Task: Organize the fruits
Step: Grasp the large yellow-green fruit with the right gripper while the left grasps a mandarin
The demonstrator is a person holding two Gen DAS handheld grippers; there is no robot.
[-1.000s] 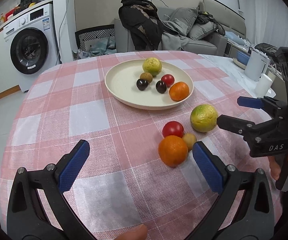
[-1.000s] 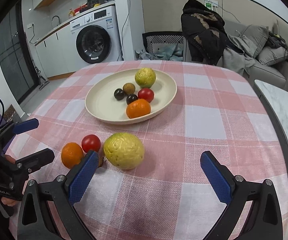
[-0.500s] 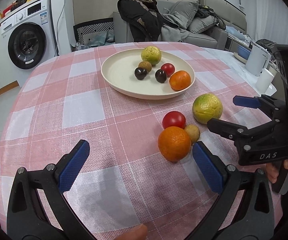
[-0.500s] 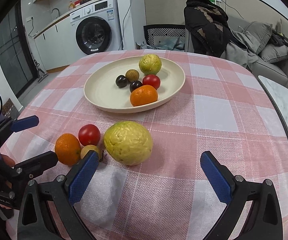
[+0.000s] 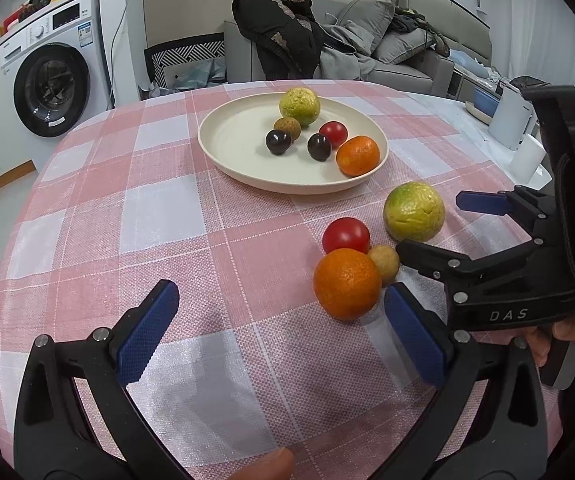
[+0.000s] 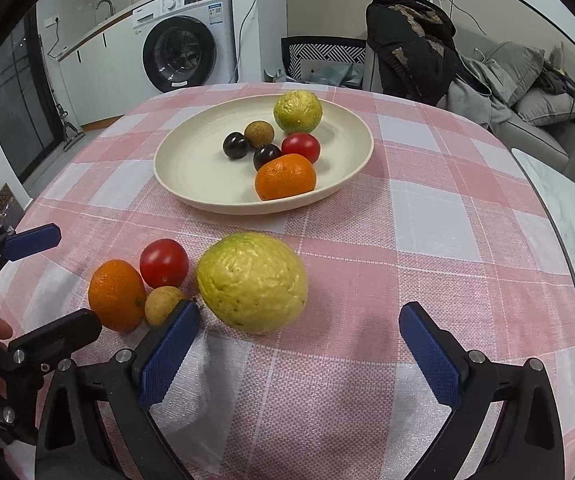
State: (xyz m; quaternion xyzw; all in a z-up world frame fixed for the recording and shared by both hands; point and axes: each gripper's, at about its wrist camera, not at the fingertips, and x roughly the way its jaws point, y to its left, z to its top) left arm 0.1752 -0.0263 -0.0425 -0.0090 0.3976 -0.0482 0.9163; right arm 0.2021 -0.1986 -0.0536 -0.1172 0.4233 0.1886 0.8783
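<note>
Left gripper (image 5: 283,330) is standing wide open just short of the loose orange (image 5: 346,283); right gripper (image 6: 303,354) is gaping wide before the yellow-green fruit (image 6: 252,282). Both fruits are lying on the checked tablecloth (image 6: 427,248), near the plate (image 6: 191,184).

Black "DAS"-marked frames, blue-padded jaws

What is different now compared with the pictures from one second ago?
Both grippers came closer to the loose fruit: the right gripper toward the big yellow-green fruit, the left gripper toward the orange. Both are open, holding nothing. The fruit and the plate did not move.
</note>
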